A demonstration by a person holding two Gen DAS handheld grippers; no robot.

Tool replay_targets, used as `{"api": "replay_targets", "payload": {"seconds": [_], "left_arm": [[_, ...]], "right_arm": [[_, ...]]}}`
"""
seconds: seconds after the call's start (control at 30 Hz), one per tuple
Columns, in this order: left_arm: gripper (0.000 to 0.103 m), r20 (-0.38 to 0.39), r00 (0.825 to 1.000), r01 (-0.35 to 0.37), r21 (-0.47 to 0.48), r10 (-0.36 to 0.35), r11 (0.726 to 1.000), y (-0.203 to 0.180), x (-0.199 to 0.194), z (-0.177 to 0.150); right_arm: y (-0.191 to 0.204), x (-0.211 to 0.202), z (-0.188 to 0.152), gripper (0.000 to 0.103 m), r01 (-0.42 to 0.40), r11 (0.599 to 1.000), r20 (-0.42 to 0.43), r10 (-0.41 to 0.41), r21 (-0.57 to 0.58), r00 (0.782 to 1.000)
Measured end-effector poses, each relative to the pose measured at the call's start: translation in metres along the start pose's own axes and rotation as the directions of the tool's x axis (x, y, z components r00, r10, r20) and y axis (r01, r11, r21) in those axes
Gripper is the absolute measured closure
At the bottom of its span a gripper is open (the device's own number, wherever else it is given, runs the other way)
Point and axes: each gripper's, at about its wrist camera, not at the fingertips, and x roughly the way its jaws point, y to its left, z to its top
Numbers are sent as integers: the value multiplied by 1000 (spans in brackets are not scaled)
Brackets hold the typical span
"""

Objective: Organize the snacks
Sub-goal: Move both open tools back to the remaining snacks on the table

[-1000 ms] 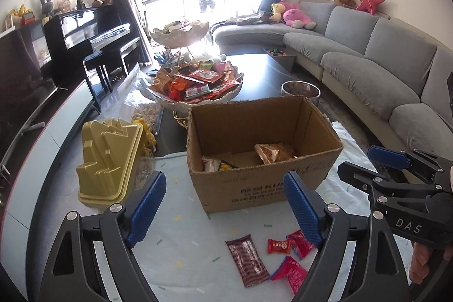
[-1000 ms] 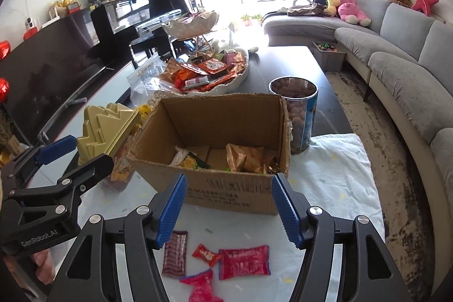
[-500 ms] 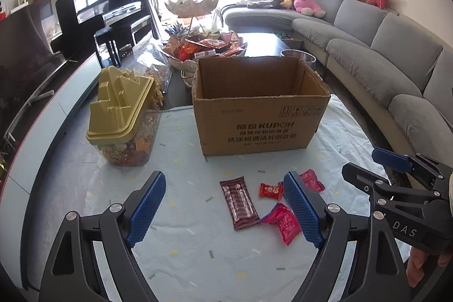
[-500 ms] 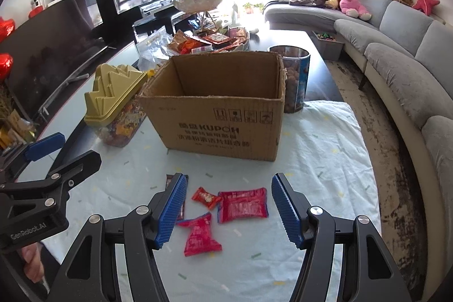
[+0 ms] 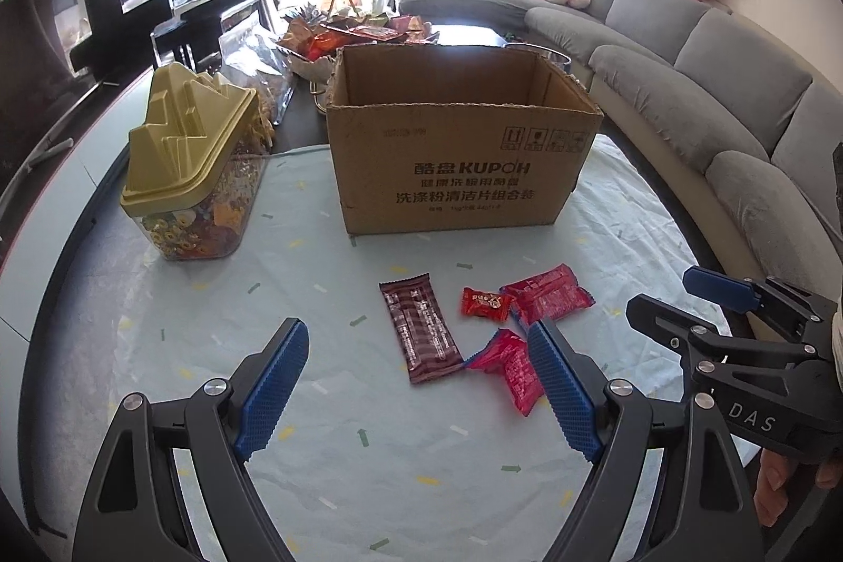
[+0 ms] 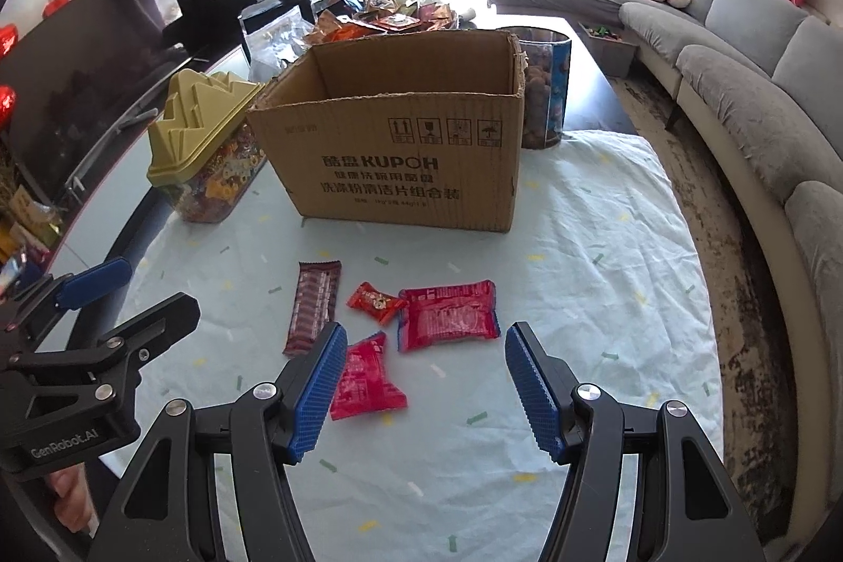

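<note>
Both hand-held grippers released, empty. Right hand-held gripper (image 6: 425, 383) nearer the red packet (image 6: 448, 315), just ahead, long axis crosswise; left hand-held gripper (image 5: 416, 383) faces brown bar (image 5: 420, 333).

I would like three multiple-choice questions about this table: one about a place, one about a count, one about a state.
1. Where is the jar with the yellow lid?
A. beside the cardboard box
B. inside the box
C. on the sofa

2. How many snack packets lie on the cloth in front of the box?
A. two
B. four
C. six

3. How are both grippers?
A. open and empty
B. each shut on a packet
C. shut on the box

Answers:
1 A: the jar stands next to the cardboard box.
2 B: the dark bar, small candy, large red packet and pink packet.
3 A: the left gripper and right gripper hold nothing.
</note>
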Motion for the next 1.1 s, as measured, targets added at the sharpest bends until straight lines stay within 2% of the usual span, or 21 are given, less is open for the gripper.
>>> {"api": "replay_targets", "payload": {"seconds": [0.1, 0.3, 0.57, 0.7, 0.93, 1.1], "left_arm": [[18, 19, 1000, -22, 11, 21, 1000, -1, 4, -3], [18, 36, 998, -49, 27, 48, 998, -4, 19, -16], [18, -34, 999, -16, -23, 15, 1000, 4, 62, -29], [18, -63, 998, -5, -32, 3, 999, 7, 81, -31], [22, -134, 991, -1, -63, -7, 998, 14, 125, -24], [24, -159, 987, 5, -69, -16, 998, 15, 144, -19]], "right_arm": [[-2, 4, -5, 31, 15, 1000, 21, -15, 5, 1000], [-11, 17, -14, 30, 29, 999, 45, -30, 13, 999], [-17, 48, -24, 30, 26, 1000, 47, -26, 2, 999], [-17, 63, -27, 23, 25, 1000, 50, -25, 3, 998], [-20, 102, -20, 23, 22, 999, -32, -23, -34, 999], [-23, 119, -16, 23, 5, 999, -71, -8, -35, 997]]}}
